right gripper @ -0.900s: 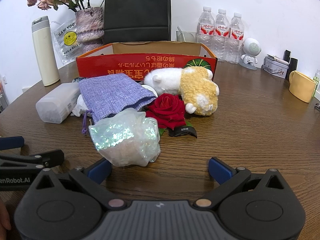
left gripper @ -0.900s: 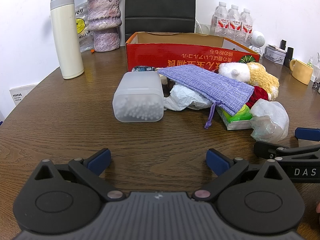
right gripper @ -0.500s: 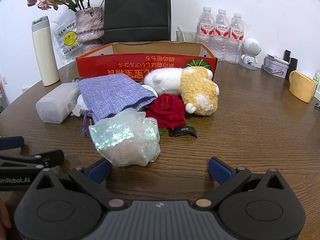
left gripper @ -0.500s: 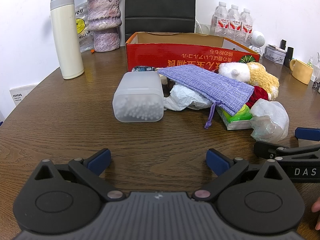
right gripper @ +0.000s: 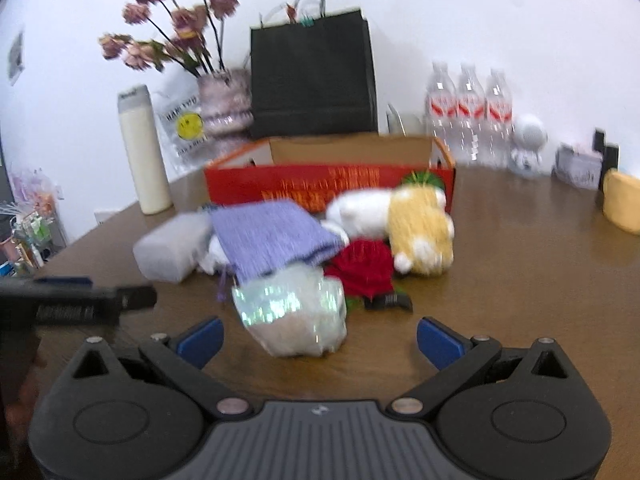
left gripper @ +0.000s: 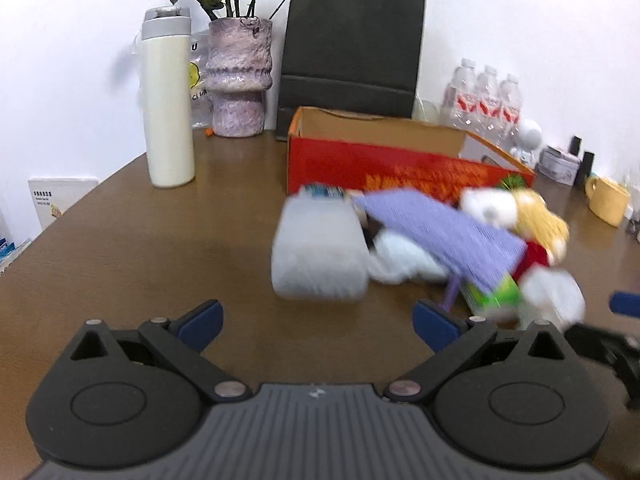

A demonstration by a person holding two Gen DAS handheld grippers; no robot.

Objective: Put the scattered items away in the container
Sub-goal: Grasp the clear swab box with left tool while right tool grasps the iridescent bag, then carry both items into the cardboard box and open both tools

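From the left wrist view, the red box [left gripper: 400, 168] sits open at the back of the table [left gripper: 140, 248]. All the loose things lie in a pile just in front of the box. The clear tub [left gripper: 318, 254] is at the near left of the pile, and it looks hard and smooth, so it could slip; its two long sides look like the best place to hold. The purple pouch [left gripper: 436, 236] lies over a white bag [left gripper: 404, 258], and both look soft and light, easy to pinch anywhere. The plush toy [left gripper: 516, 216] is right against the box and looks squishy. The left claw [left gripper: 316, 322] is wide open with nothing in it. It points down a little, with the tub just ahead of it.

From the right wrist view, the shiny bag [right gripper: 294, 312] is the thing farthest from the box. It looks crinkly and light, so grab a bunch of it in the middle. The red rose [right gripper: 366, 268] lies between that bag and the plush toy, and it may crush, so hold it gently. The right claw [right gripper: 318, 338] is wide open and empty too. It tips down toward the shiny bag, which sits partly between its blue fingers [right gripper: 200, 338]. The picture is blurry.
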